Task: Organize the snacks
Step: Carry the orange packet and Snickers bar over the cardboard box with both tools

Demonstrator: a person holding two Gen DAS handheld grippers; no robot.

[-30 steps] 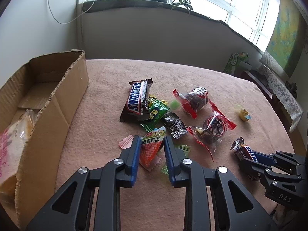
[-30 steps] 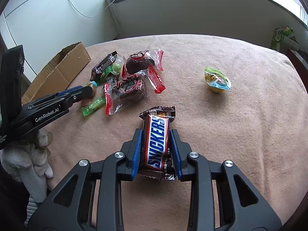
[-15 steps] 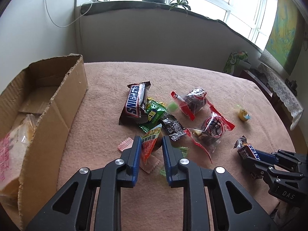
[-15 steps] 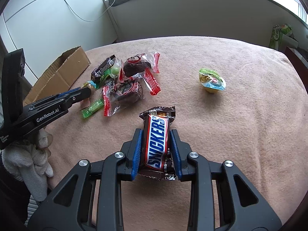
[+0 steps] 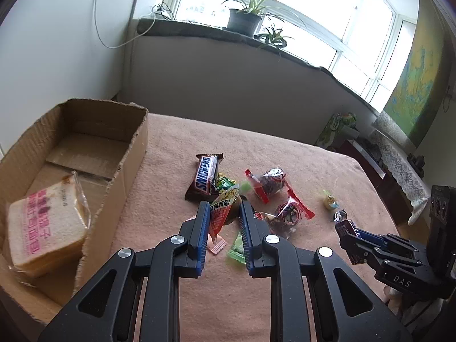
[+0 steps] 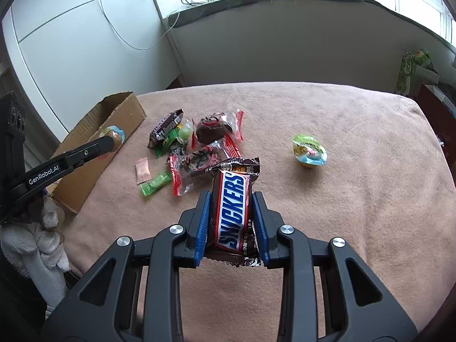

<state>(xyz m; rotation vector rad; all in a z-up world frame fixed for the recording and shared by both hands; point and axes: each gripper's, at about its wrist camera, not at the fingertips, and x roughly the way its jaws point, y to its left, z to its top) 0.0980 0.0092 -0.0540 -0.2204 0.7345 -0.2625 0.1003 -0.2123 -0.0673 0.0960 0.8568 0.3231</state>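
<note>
An orange-red snack packet (image 5: 219,216) hangs above the table with my left gripper (image 5: 223,203) shut on it. From the right wrist view the same gripper (image 6: 111,139) reaches in from the left, its tip near the open cardboard box (image 6: 122,114). My right gripper (image 6: 230,193) is shut on a Snickers bar (image 6: 232,211), held lengthwise and clear of the pink cloth (image 6: 342,199). That bar (image 5: 342,222) also shows at the right in the left wrist view. A bagged loaf of bread (image 5: 45,222) lies in the box (image 5: 134,154).
Loose on the cloth lie a second Snickers (image 5: 205,176), two red-ended chocolate packs (image 5: 270,182), a green candy (image 5: 238,249), a pink sachet (image 5: 218,246) and a jelly cup (image 6: 309,151). A gloved hand (image 6: 42,236) grips the left tool.
The left jaws closed on the orange-red packet and lifted it off the cloth. The right gripper rose with the Snickers bar in it.
</note>
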